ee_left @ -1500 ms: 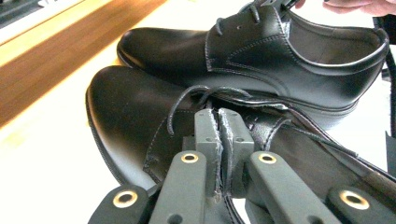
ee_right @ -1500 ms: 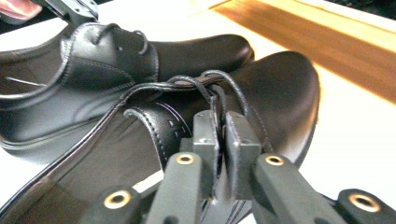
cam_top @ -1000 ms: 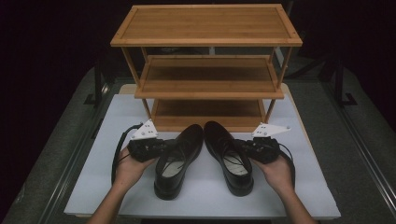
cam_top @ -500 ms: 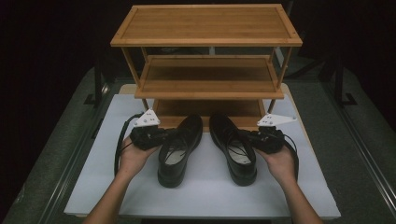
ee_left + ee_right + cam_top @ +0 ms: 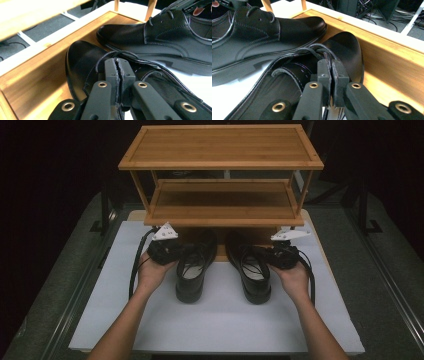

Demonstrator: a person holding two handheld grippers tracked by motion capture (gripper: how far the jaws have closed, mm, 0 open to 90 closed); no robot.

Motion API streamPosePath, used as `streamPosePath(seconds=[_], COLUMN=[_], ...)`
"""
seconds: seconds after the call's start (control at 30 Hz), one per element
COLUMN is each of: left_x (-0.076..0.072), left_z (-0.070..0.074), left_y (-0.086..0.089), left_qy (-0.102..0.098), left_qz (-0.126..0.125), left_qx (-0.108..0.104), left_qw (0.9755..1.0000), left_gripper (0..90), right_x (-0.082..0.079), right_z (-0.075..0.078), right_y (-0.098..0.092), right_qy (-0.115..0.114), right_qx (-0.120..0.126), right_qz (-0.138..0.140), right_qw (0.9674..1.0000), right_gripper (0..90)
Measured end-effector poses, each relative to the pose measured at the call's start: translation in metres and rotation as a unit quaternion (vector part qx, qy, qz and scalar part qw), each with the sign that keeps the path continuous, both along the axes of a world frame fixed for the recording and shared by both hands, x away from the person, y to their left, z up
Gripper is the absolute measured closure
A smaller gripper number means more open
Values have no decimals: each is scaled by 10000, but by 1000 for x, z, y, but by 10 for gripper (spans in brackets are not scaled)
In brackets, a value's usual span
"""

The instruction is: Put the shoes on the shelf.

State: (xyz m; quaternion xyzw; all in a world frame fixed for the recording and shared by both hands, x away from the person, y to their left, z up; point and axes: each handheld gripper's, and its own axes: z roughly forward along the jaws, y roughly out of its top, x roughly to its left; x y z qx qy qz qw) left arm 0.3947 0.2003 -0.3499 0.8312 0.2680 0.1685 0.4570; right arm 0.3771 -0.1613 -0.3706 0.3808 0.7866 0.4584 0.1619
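Shoes sit side by side on the white board (image 5: pixel 210 320), toes pushed onto the bottom shelf of the wooden rack (image 5: pixel 220 150). At the left, the left gripper (image 5: pixel 172 252) has its jaws pinched tight on the outer rim of the left shoe (image 5: pixel 192 270); in the left gripper view the two black jaws meet on the leather edge beside the laces, with the toe cap over the rack's bottom shelf (image 5: pixel 37 75). Just beside it, apart by a narrow gap, lies the right shoe (image 5: pixel 252 272). At the right, the right gripper (image 5: pixel 272 256) is likewise clamped narrow on that shoe's outer rim, and the right gripper view shows its toe resting on the same wooden shelf.
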Motion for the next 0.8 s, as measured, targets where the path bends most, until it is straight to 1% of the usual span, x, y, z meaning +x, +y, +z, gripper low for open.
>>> streamPosePath(seconds=[0.17, 0.23, 0.27, 0.33, 0.4, 0.47, 0.57, 0.7, 0.77, 0.8], left_x=[10, 14, 15, 18, 21, 24, 27, 34, 37, 40], left_z=[-1, -1, -2, -4, -5, -8, -12, -16, -18, -19], left_y=[-8, -12, -14, -18, -21, -23, -26, -27, -27, -27], left_qy=[-59, -95, -97, -121, -128, -159, -172, -186, -220, -229], left_qz=[47, 49, 76, 109, 141, 194, 302, 463, 513, 532], left_qx=[21, 87, 48, 79, 86, 92, 42, -6, 6, 34], left_qw=[10000, 9999, 9999, 9998, 9998, 9996, 9994, 9988, 9984, 9983], left_gripper=[880, 879, 879, 879, 879, 879, 879, 879, 879, 879], right_x=[14, 20, 20, 24, 28, 31, 35, 44, 45, 49], right_z=[-1, -1, -1, -1, -2, -2, -3, -5, -5, -6], right_y=[4, 8, 8, 11, 12, 15, 18, 22, 23, 24], right_qy=[3, -20, -20, -62, -55, -67, -106, -148, -151, -196], right_qx=[-9, -68, -68, -86, -68, -64, -86, -44, -50, -59], right_qz=[-75, -107, -107, -154, -167, -213, -248, -329, -341, -380], right_qw=[10000, 9999, 9999, 9998, 9998, 9997, 9996, 9993, 9993, 9991], right_gripper=[865, 865, 865, 865, 865, 865, 865, 865, 865, 865])
